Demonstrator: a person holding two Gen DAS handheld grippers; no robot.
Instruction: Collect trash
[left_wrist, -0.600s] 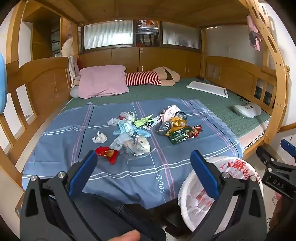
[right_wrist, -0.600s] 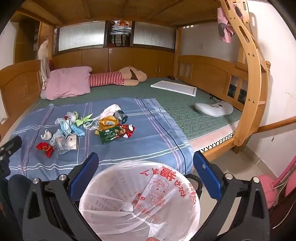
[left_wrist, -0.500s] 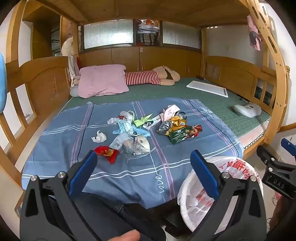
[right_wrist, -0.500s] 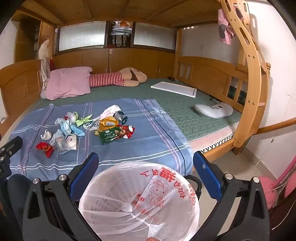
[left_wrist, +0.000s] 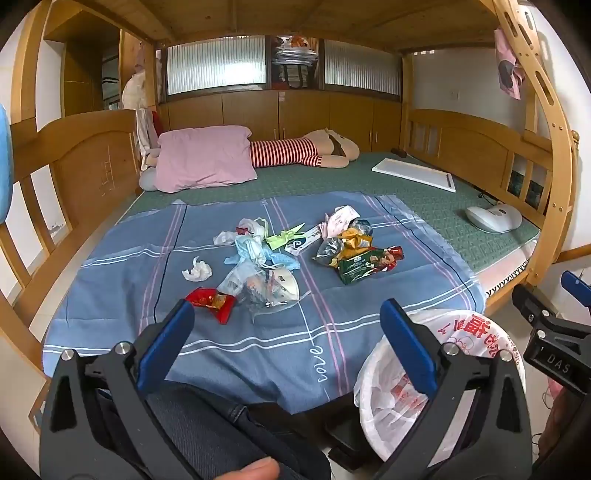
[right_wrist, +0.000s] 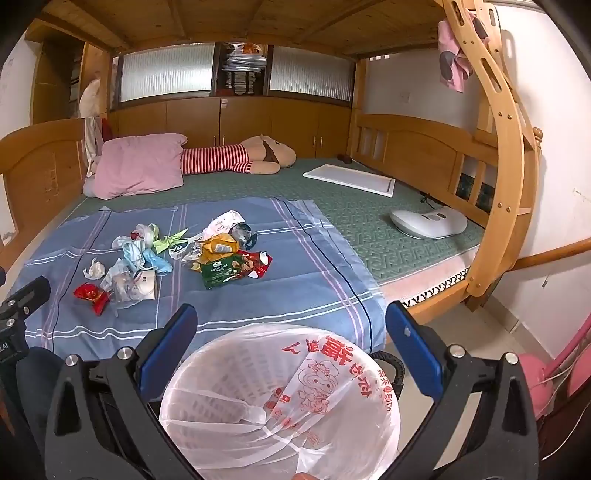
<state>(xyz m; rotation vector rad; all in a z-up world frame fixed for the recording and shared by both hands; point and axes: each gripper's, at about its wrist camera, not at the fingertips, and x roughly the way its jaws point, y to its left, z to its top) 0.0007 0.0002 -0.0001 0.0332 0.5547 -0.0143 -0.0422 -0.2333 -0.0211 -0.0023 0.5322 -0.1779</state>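
A pile of trash lies on a blue checked sheet (left_wrist: 258, 343) on the bed: a red wrapper (left_wrist: 212, 302), a clear bag (left_wrist: 264, 286), a white tissue (left_wrist: 197, 270), blue masks (left_wrist: 255, 253) and a green snack bag (left_wrist: 364, 264). The pile also shows in the right wrist view, with the red wrapper (right_wrist: 90, 294) and green snack bag (right_wrist: 229, 271). My left gripper (left_wrist: 286, 317) is open and empty, near the bed's front edge, short of the pile. My right gripper (right_wrist: 290, 319) is open and empty above a white bin lined with a plastic bag (right_wrist: 280, 402).
The bin (left_wrist: 439, 373) stands on the floor by the bed's front right. A pink pillow (left_wrist: 203, 158), a striped plush toy (left_wrist: 303, 151), a white board (left_wrist: 413, 173) and a white device (left_wrist: 493, 218) lie on the green mat. Wooden rails and a ladder (right_wrist: 495, 184) border the bed.
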